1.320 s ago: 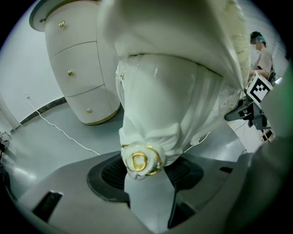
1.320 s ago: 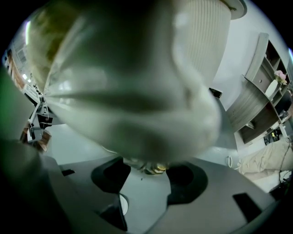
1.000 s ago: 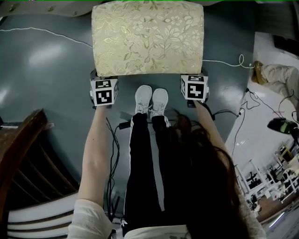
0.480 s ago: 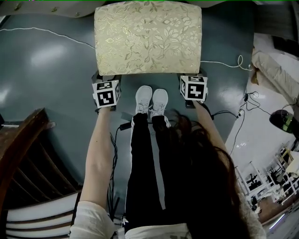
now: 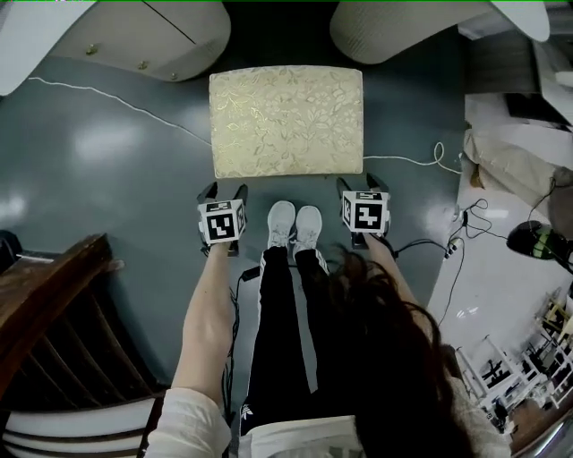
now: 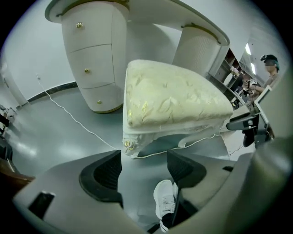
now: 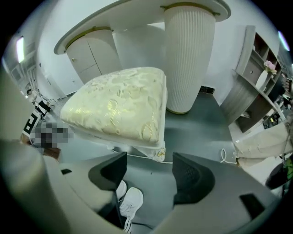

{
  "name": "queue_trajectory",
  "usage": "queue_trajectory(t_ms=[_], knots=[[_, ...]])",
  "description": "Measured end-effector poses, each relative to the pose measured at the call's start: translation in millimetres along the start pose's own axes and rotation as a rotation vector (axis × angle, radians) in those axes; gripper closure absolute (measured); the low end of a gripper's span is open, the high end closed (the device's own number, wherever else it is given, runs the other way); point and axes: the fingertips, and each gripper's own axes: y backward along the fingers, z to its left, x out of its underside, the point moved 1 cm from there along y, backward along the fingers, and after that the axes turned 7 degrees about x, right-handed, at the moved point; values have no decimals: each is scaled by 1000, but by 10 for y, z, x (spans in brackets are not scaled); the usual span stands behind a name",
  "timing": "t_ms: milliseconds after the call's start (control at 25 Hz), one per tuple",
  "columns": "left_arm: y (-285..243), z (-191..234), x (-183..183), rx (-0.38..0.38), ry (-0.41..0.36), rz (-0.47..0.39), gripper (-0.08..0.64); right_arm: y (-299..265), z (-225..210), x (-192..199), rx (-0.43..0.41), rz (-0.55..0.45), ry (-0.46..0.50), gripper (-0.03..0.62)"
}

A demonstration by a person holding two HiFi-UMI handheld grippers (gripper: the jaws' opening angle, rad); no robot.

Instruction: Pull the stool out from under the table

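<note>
Now the stool point(image 5: 286, 121), a rectangular seat in pale gold floral fabric, stands on the grey floor point(image 5: 107, 197) clear of the white counter point(image 7: 137, 13), just in front of its drawer pedestal point(image 5: 152, 40) and its ribbed pedestal point(image 5: 394, 27). Both tools hang apart from it, just short of its near edge and pointing steeply down. The left tool point(image 5: 224, 190) sits off the stool's near left corner and the right tool point(image 5: 358, 182) off its near right corner. The jaws of each have just been opening and stand wide apart. Nothing is gripped; only floor shows in each gap, with a stool corner beyond the jaw tips. The person's white sneakers point(image 5: 295, 224) stand between the tools. A white cable point(image 5: 116, 103) runs across the floor to the stool's left.
</note>
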Motion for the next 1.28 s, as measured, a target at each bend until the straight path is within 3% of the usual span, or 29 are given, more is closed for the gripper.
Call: queue_trajectory(t_ms=[160, 360, 480, 800, 960, 1160, 1280], knots=[[526, -201, -261, -4, 56, -17, 270, 555, -36, -216, 11, -1, -4, 287], [1335, -519, -1012, 1, 108, -216, 270, 1385, -8, -873, 7, -134, 22, 287], [1752, -691, -1429, 20, 58, -279, 270, 1848, 17, -1355, 9, -225, 12, 287], [3202, -1310, -2197, 42, -28, -502, 270, 3424, -135, -2100, 25, -448, -18, 291], [3836, -1583, -2613, 38, -109, -665, 272, 4169, -208, -2436, 34, -636, -52, 390], [4754, -2147, -2916, 15, -281, -854, 384, 5161, -160, -2666, 19, -881, -34, 503], [5252, -2424, -2950, 13, -323, -957, 489, 5724, -110, -2713, 10, -1019, -31, 531]])
